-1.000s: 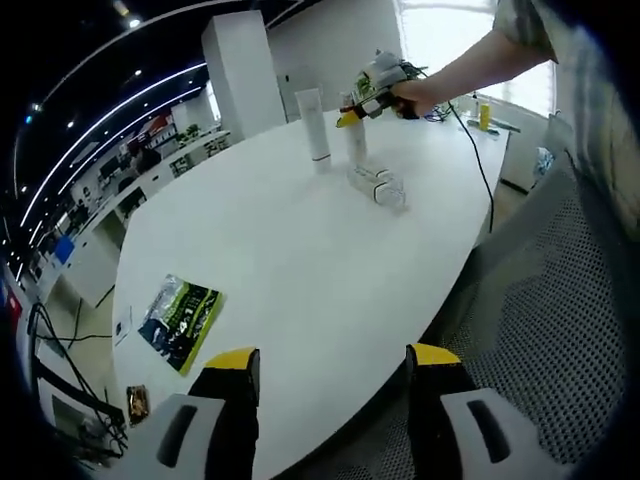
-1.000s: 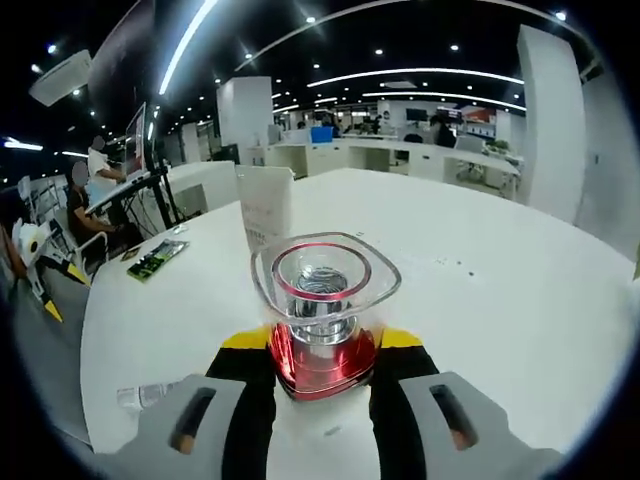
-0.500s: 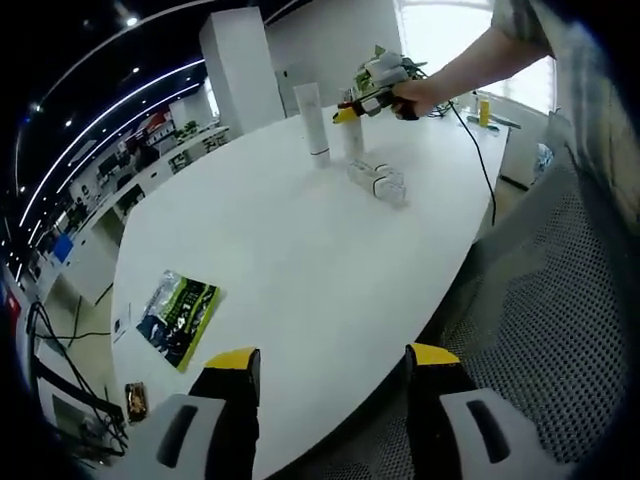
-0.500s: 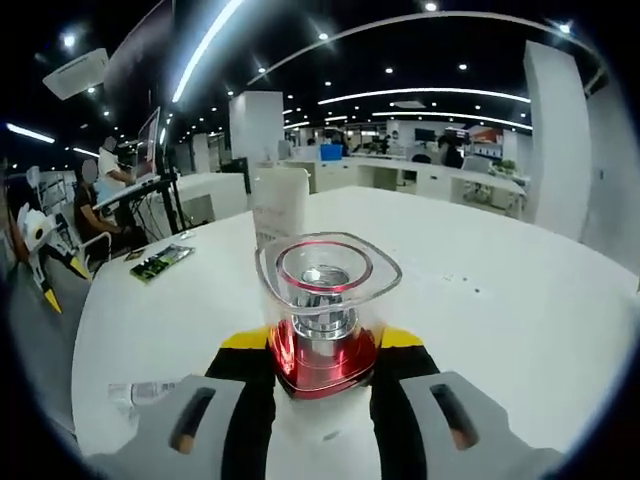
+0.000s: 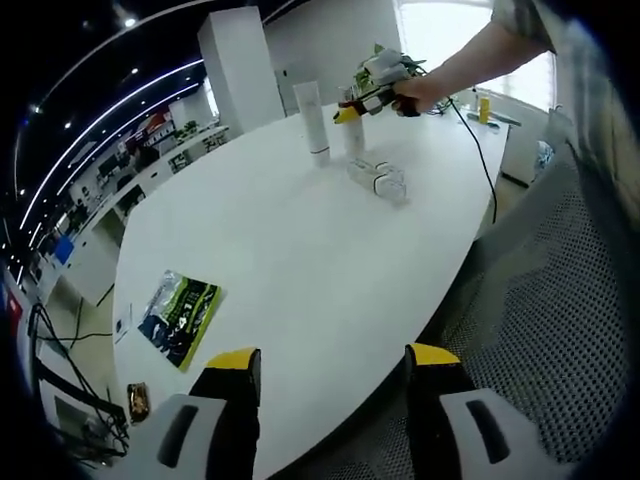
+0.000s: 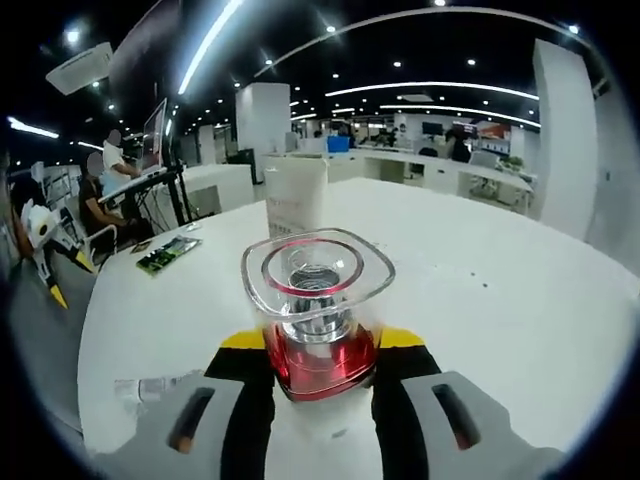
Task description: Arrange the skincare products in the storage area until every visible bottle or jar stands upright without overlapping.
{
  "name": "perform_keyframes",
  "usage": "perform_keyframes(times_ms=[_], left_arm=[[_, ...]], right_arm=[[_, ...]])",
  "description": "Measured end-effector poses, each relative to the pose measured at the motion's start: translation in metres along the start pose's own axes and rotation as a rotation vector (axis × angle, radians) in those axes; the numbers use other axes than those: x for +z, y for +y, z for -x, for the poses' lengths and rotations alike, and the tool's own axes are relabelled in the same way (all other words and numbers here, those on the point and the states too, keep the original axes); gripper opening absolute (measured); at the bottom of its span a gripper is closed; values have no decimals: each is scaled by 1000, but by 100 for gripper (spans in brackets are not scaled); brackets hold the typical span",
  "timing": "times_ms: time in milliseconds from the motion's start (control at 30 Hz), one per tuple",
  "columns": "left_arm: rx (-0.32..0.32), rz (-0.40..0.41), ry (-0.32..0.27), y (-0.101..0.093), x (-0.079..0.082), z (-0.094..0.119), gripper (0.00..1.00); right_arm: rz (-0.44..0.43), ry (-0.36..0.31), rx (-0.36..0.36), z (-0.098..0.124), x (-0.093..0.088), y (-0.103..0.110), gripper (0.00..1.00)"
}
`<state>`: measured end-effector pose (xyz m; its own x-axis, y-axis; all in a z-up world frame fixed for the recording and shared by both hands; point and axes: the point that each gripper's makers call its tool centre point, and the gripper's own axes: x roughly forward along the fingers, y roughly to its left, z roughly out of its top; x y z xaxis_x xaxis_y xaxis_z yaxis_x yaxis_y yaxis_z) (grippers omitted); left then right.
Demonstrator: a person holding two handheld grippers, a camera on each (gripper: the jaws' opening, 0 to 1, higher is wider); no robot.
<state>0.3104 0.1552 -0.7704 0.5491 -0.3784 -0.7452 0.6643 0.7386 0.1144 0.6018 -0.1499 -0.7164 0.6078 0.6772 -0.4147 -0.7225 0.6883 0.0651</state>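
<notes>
White table (image 5: 300, 250), left to right in the left gripper view: one green-and-black packet (image 5: 180, 318) near the edge, one tall white tube (image 5: 313, 122) standing upright, one bottle (image 5: 352, 135) under the right gripper (image 5: 348, 112), and clear bottles (image 5: 379, 181) lying flat, count unclear. No readable writing. Left gripper (image 5: 332, 362) hangs wide open, empty, above the near edge. In the right gripper view, right gripper (image 6: 320, 345) clamps one red bottle (image 6: 318, 310) with a clear cap, upright; tube (image 6: 294, 200) just behind, label print too blurred to read.
</notes>
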Motion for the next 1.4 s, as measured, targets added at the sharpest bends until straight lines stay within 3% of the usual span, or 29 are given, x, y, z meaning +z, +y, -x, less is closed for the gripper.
perform_keyframes(times_ms=[100, 367, 633, 833, 1133, 1400], left_arm=[[4, -4, -3, 1, 1, 0, 59], [12, -12, -6, 2, 1, 1, 59], [10, -21, 8, 1, -1, 1, 58], [5, -25, 9, 0, -2, 0, 58], [-3, -28, 27, -1, -5, -1, 58], [-13, -28, 42, -3, -8, -2, 57]], right_arm=[[-31, 1, 7, -1, -1, 2, 42], [-57, 97, -34, -1, -22, 2, 51], [-64, 162, -63, 2, -35, -2, 45], [-74, 233, -35, 4, -47, -1, 38], [-50, 249, -1, 7, -46, -2, 31], [61, 296, 139, 3, -47, 4, 29]])
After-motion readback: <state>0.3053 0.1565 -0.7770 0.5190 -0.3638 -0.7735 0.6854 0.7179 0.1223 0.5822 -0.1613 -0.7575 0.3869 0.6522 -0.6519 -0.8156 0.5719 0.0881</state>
